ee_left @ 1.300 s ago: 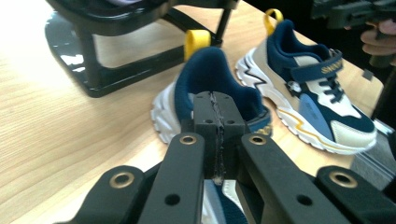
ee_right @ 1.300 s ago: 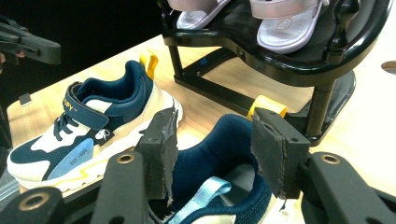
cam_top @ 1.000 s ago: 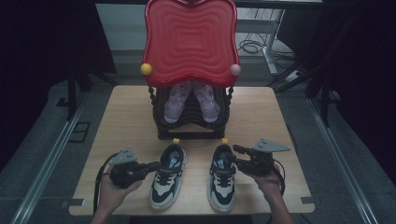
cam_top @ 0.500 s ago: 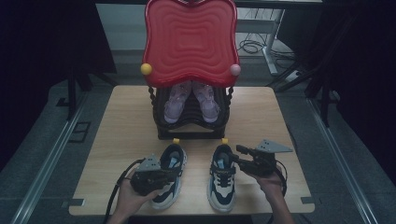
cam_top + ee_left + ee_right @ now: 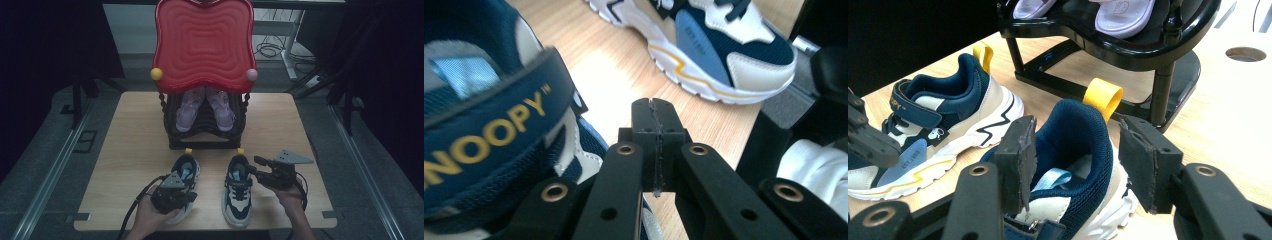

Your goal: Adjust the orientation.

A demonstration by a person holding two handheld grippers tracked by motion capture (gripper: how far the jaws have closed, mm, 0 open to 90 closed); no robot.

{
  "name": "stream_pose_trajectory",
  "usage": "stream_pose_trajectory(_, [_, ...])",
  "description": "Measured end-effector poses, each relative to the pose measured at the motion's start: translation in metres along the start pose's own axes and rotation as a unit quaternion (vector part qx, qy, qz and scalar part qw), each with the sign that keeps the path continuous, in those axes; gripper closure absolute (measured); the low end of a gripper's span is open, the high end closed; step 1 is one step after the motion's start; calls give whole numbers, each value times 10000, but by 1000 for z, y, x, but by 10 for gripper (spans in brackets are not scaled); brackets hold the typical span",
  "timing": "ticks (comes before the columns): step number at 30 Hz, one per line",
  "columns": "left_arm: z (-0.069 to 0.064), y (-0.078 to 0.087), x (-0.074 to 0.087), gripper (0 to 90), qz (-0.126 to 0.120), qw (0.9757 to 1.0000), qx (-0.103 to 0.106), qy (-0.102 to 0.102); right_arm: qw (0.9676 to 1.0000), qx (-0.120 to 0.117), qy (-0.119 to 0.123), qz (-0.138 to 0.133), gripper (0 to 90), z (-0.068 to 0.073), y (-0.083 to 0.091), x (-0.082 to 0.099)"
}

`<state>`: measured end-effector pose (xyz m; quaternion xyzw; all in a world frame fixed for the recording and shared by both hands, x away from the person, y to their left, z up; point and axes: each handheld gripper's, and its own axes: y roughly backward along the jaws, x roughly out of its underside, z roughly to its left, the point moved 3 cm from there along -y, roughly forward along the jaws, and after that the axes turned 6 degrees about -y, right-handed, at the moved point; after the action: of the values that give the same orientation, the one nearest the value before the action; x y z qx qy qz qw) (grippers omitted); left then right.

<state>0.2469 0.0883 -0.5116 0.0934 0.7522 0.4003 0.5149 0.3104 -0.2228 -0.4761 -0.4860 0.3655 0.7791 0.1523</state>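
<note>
A pair of navy and white sneakers stands near the table's front edge, heels toward the rack. My left gripper (image 5: 190,196) lies over the front of the left sneaker (image 5: 184,170), its jaws shut with nothing between them. In the left gripper view its tips (image 5: 655,107) hover beside the "SNOOPY" strap (image 5: 499,130), with the right sneaker (image 5: 724,50) beyond. My right gripper (image 5: 252,166) stands open at the right sneaker (image 5: 239,200). In the right gripper view its jaws (image 5: 1078,145) straddle the heel collar (image 5: 1073,125), and the pads (image 5: 1020,150) stay clear of it.
A black shoe rack (image 5: 205,135) sits mid-table under a red wavy panel (image 5: 202,45). It holds two purple sandals (image 5: 192,107). Its foot (image 5: 1158,90) stands just behind the right sneaker's yellow heel loop (image 5: 1103,95). Bare wooden table (image 5: 130,140) lies to either side.
My left gripper has moved right, from the bare table beside the left sneaker to over its front. The right gripper has stayed at the right sneaker's heel.
</note>
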Motion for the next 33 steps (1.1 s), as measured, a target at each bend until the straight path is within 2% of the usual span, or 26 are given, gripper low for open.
stream_pose_trajectory(10, [1,-5,6,899,166,9998,-31,104,10000,4,34,-28,486,1,0,-1])
stream_pose_trajectory(15, [1,-4,6,899,207,9997,-62,93,10000,10,6,-26,485,1,2,-1])
stream_pose_trajectory(26, [3,-1,11,900,194,9997,0,173,10000,40,-2,-85,484,-1,5,-2])
stream_pose_trajectory(33, [6,8,21,900,131,9994,-74,323,9999,-27,-49,-89,484,-1,6,-2])
